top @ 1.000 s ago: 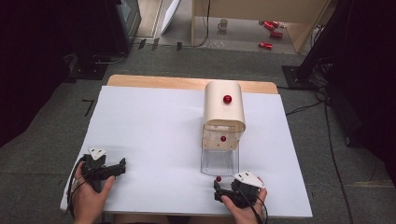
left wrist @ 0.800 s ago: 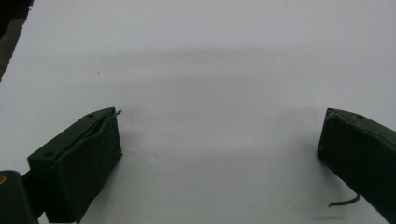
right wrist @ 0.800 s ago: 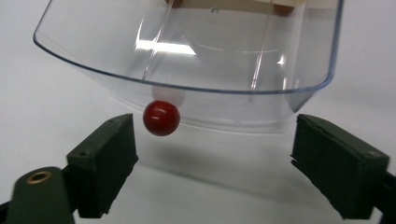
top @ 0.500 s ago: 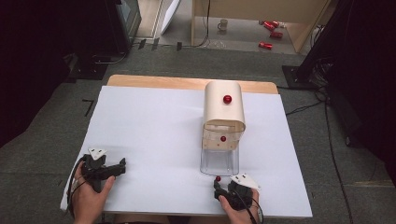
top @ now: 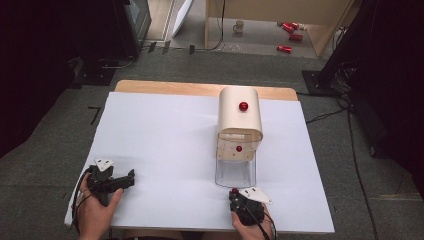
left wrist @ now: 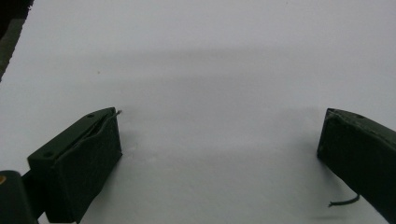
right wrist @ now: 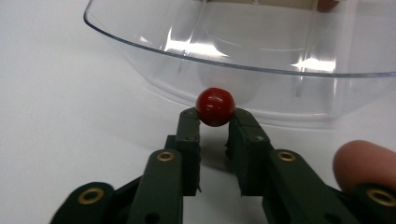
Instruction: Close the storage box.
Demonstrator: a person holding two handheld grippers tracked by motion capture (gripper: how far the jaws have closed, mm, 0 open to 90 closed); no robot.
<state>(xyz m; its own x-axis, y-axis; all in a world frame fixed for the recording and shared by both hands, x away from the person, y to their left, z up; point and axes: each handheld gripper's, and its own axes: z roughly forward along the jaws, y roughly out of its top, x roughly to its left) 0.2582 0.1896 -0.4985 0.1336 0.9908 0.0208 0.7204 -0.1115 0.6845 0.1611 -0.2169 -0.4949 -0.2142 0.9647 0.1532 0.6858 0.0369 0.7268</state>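
In the right gripper view we see the right gripper (right wrist: 215,122) with its two black jaws drawn narrow and pinching a small glossy red ball (right wrist: 215,106) between their tips. The ball sits just in front of the rounded near wall of a clear plastic drawer tray (right wrist: 140,42); we cannot tell whether ball and wall touch. A fingertip of the person's right hand (right wrist: 366,164) shows at the lower right of that view.

From the high view, the right gripper (top: 235,196) lies at the near edge of the white table top (top: 160,140), just before the clear tray (top: 235,172), which stands pulled out from a pale wooden round-topped box (top: 239,117) bearing a red knob on its top (top: 243,106) and a smaller red knob on its front (top: 239,148).

The left gripper (top: 125,181) rests well apart, at the near left of the table, held in the person's left hand (top: 95,207). In the left gripper view its jaws stand wide apart over bare white surface, holding nothing
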